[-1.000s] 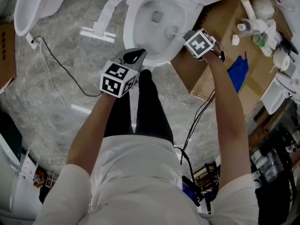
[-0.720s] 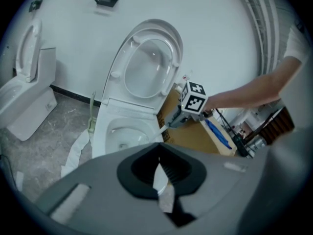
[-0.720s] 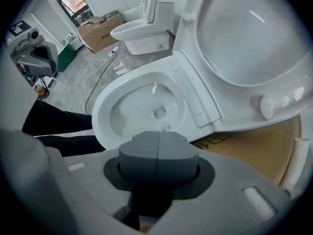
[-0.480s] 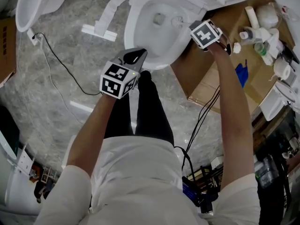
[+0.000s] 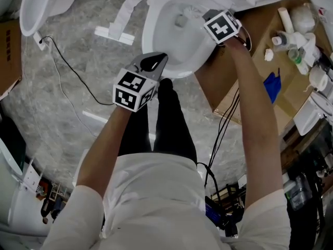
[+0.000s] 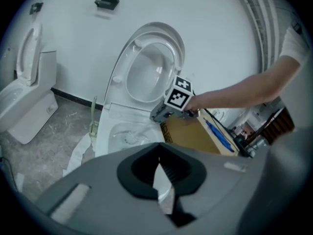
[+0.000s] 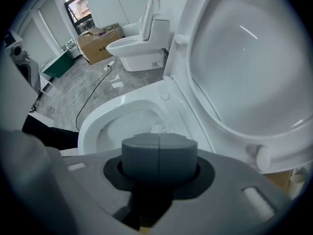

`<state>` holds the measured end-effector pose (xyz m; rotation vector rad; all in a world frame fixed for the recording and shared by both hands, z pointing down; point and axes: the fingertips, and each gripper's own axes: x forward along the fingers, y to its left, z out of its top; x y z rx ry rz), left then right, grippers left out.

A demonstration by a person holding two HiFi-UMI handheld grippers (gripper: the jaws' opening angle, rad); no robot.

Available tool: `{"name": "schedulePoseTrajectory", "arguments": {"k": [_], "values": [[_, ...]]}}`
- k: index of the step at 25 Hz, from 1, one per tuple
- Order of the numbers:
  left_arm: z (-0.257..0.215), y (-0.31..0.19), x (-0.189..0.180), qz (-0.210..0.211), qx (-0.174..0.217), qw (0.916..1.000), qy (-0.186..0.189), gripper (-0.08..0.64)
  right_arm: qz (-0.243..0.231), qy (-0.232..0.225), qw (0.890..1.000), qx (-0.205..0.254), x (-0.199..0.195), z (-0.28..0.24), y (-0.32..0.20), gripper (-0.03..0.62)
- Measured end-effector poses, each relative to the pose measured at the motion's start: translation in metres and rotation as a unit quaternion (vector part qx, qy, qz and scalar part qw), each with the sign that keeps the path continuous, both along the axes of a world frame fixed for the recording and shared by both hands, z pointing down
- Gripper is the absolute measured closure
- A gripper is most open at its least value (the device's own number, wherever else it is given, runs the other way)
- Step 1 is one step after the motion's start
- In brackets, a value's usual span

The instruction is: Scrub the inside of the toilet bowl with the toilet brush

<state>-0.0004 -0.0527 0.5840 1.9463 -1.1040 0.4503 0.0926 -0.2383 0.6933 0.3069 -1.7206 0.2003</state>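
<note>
The white toilet bowl (image 5: 174,56) stands open at the top of the head view, its seat and lid (image 6: 151,70) raised against the wall. My right gripper (image 5: 221,25) hangs over the bowl's right rim, shut on the toilet brush, whose thin handle slants down into the bowl. The white bristle head (image 6: 130,137) rests low inside the bowl and shows just past the right jaws (image 7: 157,128). My left gripper (image 5: 151,64) hovers at the bowl's front rim, shut and holding nothing.
A second toilet (image 5: 44,4) stands at the far left, with a black cable (image 5: 67,66) trailing over the marble floor. White strips (image 5: 117,27) lie left of the bowl. A cardboard box (image 5: 250,56) on the right carries bottles (image 5: 291,35) and a blue cloth (image 5: 273,87).
My right gripper has moved with the brush from the bowl's front right rim toward the back of the bowl. The left gripper has stayed by the front rim.
</note>
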Motion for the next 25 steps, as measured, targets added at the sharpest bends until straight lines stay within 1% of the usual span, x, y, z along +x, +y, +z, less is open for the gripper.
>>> {"name": "schedulePoseTrajectory", "arguments": {"k": [3,6,8,13,20,25], "values": [[0.000,0.001,-0.006,-0.003,0.000,1.0000,-0.002,0.566,0.009,-0.019,1.000,-0.002,-0.017,0.005,0.005,0.449],[0.001,0.004,-0.011,-0.004,-0.001,1.0000,-0.004,0.566,0.008,-0.028,1.000,-0.007,-0.031,0.012,0.013,0.449],[0.003,0.006,-0.013,-0.003,-0.003,1.0000,-0.005,0.566,0.007,-0.033,0.999,-0.007,-0.038,0.015,0.016,0.449],[0.006,0.011,-0.016,0.000,-0.005,1.0000,-0.005,0.566,0.011,-0.048,0.999,-0.023,-0.052,0.023,0.035,0.448],[0.003,0.015,-0.014,0.010,-0.003,0.9999,-0.004,0.566,0.008,-0.064,0.997,-0.050,-0.060,0.029,0.072,0.448],[0.004,0.017,-0.014,0.013,-0.004,0.9999,-0.003,0.566,0.023,-0.051,0.995,-0.083,-0.046,0.040,0.101,0.448]]}}
